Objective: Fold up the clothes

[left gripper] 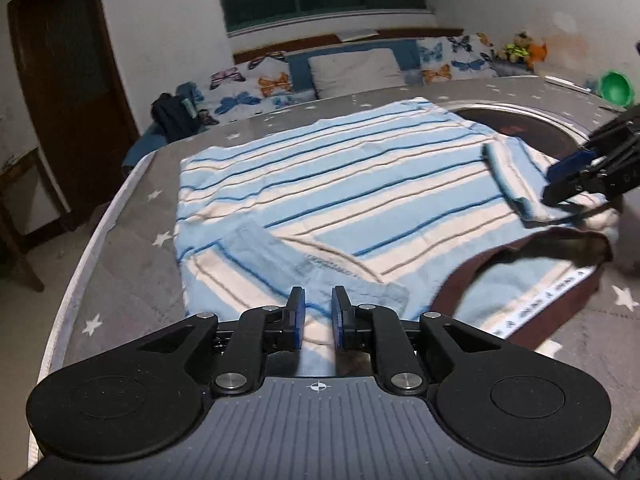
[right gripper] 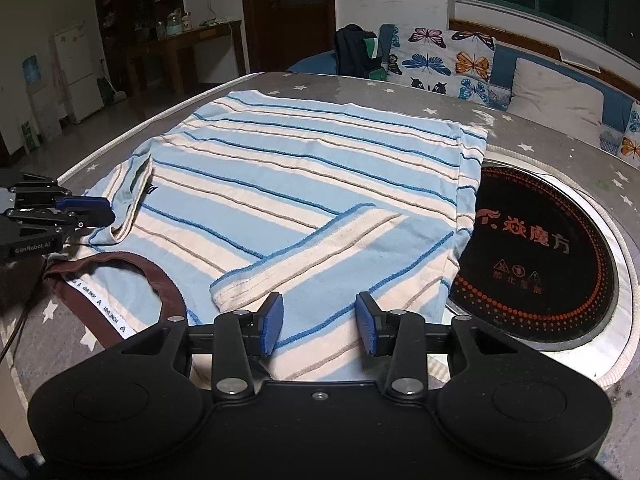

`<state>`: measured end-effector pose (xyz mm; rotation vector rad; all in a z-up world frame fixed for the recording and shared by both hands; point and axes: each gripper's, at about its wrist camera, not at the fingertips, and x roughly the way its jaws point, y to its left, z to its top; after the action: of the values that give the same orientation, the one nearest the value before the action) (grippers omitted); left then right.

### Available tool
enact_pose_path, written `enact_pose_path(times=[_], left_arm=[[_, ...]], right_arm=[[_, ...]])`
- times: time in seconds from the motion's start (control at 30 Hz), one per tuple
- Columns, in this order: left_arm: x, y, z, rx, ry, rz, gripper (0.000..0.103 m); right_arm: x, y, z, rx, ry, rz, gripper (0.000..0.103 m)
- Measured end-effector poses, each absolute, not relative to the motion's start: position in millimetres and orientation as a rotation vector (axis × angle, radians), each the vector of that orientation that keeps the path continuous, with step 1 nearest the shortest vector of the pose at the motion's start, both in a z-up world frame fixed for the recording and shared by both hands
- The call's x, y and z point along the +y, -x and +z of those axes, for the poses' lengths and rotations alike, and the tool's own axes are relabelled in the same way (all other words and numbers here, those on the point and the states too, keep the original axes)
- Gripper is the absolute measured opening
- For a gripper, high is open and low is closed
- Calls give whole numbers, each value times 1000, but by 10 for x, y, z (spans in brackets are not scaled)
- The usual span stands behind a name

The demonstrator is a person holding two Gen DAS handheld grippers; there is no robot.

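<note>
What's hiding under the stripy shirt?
The stripy shirt lies on a grey star-patterned tablecloth. Its right edge covers part of the round black cooktop set into the table. What else lies beneath the shirt cannot be seen.

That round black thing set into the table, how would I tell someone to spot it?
Start at the grey star-patterned table and find the striped blue and cream shirt spread on it. Beside the shirt, partly under its edge, lies the round black cooktop: steel-rimmed, with orange characters and dots.
</note>
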<state>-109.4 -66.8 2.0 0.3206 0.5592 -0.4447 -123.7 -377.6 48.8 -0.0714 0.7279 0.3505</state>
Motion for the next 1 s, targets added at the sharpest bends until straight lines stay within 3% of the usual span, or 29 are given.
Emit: enact_pose_path(times=[0.5, 0.83, 0.93, 1.0], left_arm=[[-389, 1503, 212, 549, -368, -626, 31], [-580, 1772, 42, 517, -574, -736, 38], [-624, 1775, -3, 499, -626, -727, 39], [-629, 1763, -15, 490, -643, -732, 39]], right_arm=[[-3589, 1578, 504, 728, 201, 465, 43], [-3405, 1889, 521, 726, 325, 571, 43], [-3356, 1928, 526, 715, 356, 586, 39], [-3343, 1909, 533, 713, 362, 587, 27]])
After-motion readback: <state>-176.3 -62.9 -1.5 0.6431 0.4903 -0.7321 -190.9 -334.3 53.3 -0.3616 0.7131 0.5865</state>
